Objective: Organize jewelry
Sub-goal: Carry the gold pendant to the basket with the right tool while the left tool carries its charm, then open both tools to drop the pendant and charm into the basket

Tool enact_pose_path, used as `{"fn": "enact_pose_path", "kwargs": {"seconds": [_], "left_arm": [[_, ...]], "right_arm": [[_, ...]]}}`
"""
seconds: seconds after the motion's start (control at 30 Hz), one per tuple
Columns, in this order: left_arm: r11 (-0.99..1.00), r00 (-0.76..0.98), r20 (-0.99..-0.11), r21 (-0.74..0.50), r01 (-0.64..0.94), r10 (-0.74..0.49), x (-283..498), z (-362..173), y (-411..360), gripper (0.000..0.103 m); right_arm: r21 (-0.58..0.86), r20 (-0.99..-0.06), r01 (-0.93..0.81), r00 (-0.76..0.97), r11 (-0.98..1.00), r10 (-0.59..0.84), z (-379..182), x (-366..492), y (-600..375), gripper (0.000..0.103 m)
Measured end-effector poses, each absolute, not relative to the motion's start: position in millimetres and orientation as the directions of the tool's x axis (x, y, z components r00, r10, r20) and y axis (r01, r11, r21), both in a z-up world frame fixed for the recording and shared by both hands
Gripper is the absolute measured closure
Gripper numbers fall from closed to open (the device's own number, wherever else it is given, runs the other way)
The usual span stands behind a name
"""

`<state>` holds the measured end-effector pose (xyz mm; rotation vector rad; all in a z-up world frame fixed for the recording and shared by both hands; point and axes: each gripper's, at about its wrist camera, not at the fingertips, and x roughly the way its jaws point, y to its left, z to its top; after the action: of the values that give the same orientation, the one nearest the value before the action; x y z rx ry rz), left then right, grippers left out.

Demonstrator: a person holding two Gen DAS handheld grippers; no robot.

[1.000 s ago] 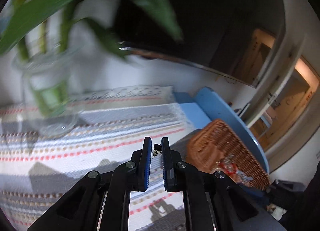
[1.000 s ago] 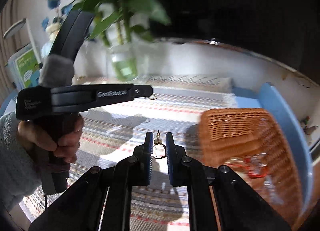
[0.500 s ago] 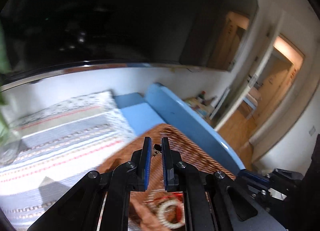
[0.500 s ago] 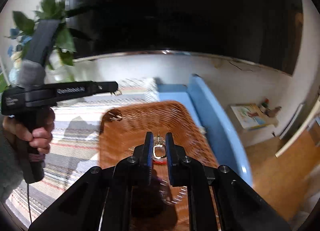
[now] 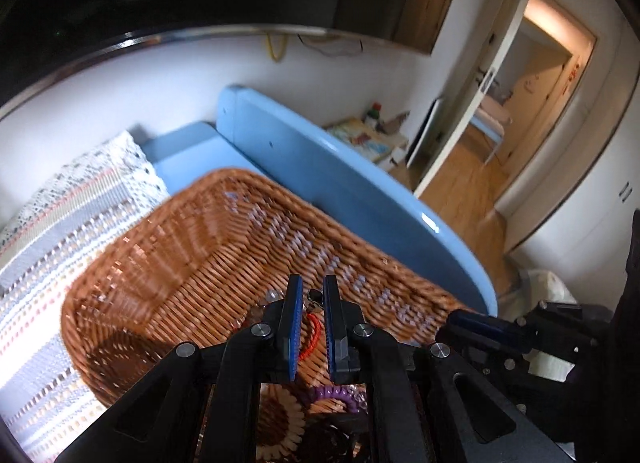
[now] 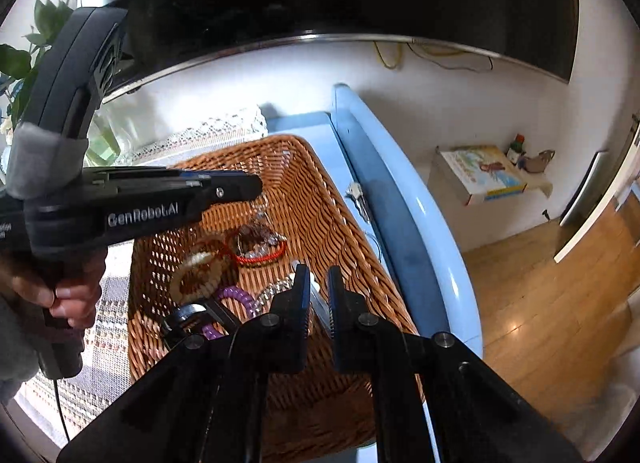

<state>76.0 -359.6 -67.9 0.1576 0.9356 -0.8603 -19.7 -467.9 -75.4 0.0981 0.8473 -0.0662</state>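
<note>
A brown wicker basket (image 5: pixel 168 263) (image 6: pixel 320 199) sits on the striped cloth and holds jewelry: a red cord bracelet (image 6: pixel 260 259), a beaded cream bracelet (image 6: pixel 196 275) and a purple coil (image 6: pixel 236 297). My left gripper (image 5: pixel 313 297) hovers over the basket, nearly shut on a small metal earring (image 5: pixel 315 295). It also shows in the right wrist view (image 6: pixel 240 189). My right gripper (image 6: pixel 319 287) is over the basket's right side, jaws slightly apart, with nothing visible between them.
A blue raised table edge (image 5: pixel 320 167) (image 6: pixel 400 215) runs along the basket's far side. Striped cloth (image 5: pixel 60 215) lies to the left. A plant in a glass vase (image 6: pixel 100 135) stands at the back left. Beyond the edge is wooden floor (image 6: pixel 540 303).
Both grippers swung right from the cloth to above the basket. The gold earring held in my right gripper earlier is no longer between its jaws.
</note>
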Motion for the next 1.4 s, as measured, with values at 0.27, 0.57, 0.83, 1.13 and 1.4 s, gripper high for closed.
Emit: {"fn": "enact_pose_path", "kwargs": {"seconds": [0.27, 0.57, 0.83, 1.13, 1.4], "left_arm": [[0.667, 0.255, -0.825, -0.185, 0.721, -0.505, 73, -92, -374, 0.093], [0.668, 0.246, -0.853, -0.151, 0.728, -0.461, 68, -98, -377, 0.093], [0.688, 0.238, -0.870, -0.148, 0.710, -0.432, 71, -101, -376, 0.082], [0.667, 0.262, -0.882, -0.076, 0.741, -0.392, 58, -90, -368, 0.031], [0.678, 0.266, -0.862, -0.116, 0.726, -0.432, 56, -64, -343, 0.027]], "right_arm": [[0.103, -0.779, 0.103, 0.626, 0.989, 0.016, -92, -20, -470, 0.093], [0.151, -0.800, 0.111, 0.597, 0.982, 0.056, -108, -18, -469, 0.093], [0.208, -0.806, 0.176, 0.588, 0.962, 0.067, -112, -20, -478, 0.089], [0.245, -0.797, 0.218, 0.600, 0.945, 0.068, -105, -30, -480, 0.039], [0.240, -0.792, 0.233, 0.608, 0.942, 0.051, -92, -42, -469, 0.023]]}}
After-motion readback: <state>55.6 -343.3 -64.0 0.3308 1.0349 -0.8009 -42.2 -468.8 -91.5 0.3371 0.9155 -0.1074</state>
